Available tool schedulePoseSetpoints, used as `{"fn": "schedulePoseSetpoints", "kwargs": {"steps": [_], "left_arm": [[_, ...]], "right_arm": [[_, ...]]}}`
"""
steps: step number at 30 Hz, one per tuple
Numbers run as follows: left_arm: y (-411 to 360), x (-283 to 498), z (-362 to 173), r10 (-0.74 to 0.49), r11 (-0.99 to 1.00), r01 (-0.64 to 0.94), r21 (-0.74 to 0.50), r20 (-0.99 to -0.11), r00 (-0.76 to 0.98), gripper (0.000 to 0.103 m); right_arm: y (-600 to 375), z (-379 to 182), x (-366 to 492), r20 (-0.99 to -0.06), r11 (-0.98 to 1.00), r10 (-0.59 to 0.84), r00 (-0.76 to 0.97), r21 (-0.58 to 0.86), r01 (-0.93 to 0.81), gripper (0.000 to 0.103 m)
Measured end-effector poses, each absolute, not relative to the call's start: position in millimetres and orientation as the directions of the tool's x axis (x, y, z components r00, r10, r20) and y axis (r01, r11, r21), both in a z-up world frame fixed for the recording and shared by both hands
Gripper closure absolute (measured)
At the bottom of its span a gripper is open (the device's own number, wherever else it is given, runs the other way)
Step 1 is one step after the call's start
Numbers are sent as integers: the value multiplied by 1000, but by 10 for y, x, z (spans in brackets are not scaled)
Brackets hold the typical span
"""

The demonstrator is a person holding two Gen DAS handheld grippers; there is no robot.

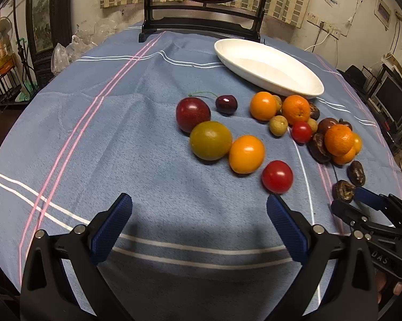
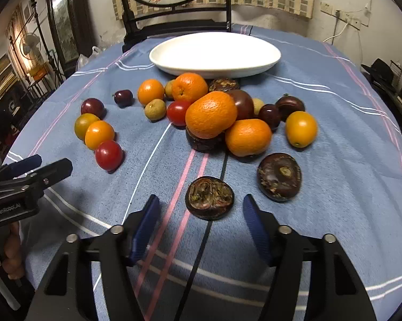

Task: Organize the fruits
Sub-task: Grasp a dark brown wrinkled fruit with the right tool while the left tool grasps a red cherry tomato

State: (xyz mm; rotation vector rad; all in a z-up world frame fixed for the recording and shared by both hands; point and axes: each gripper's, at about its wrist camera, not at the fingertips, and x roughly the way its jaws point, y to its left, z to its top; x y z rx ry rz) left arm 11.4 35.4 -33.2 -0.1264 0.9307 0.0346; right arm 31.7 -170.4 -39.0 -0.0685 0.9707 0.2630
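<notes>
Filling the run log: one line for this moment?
left gripper: open, empty | right gripper: open around water chestnut | plate: empty

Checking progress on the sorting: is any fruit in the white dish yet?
No, the white dish shows a bare inside, and the fruits lie on the blue cloth.

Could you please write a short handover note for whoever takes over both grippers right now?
Left gripper: open, empty, above bare cloth, nearest the red cherry tomato.
Right gripper: open around the nearer water chestnut; fingers not touching it.
White oval dish: at the far side of the table, nothing visible in it.
Fruit: all on the blue striped tablecloth, tangerines heaped mid-table in front of the dish.
Done: nothing sorted yet.
Left: grip the water chestnut, probably move it to the dish, then the rest.
</notes>
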Motion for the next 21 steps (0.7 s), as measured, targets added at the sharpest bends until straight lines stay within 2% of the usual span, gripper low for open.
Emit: {"fn": "schedulePoseSetpoints", "kwargs": {"steps": [1,3,13,14,15,21], "left_arm": [[349,118,-339,-30,992,-80,-96,-802,596,5],[310,127,-350,-47,993,-62,-103,-808,587,5],[-57,236,-362,-117,993,55,-104,-831,544,5],[-113,262,-364,-110,994,62,-91,-834,541,10],[-156,286,-370,-106,994,69,-82,-837,537,20],[-330,453,-445,-104,995,58,-87,-877,470,35]], "right_arm": [[-1688,-408,330,-827,966,183,532,51,-253,56],[-1654,-415,327,-822,967,157,547,15,-254,65],[-1932,-247,162,-764,962,236,600,97,-255,65],[-1967,-230,139,-756,962,241,609,103,-253,65],[-2009,-203,94,-743,961,248,622,107,-255,65],[-2207,-122,-66,-704,957,267,658,113,-268,65]]}}
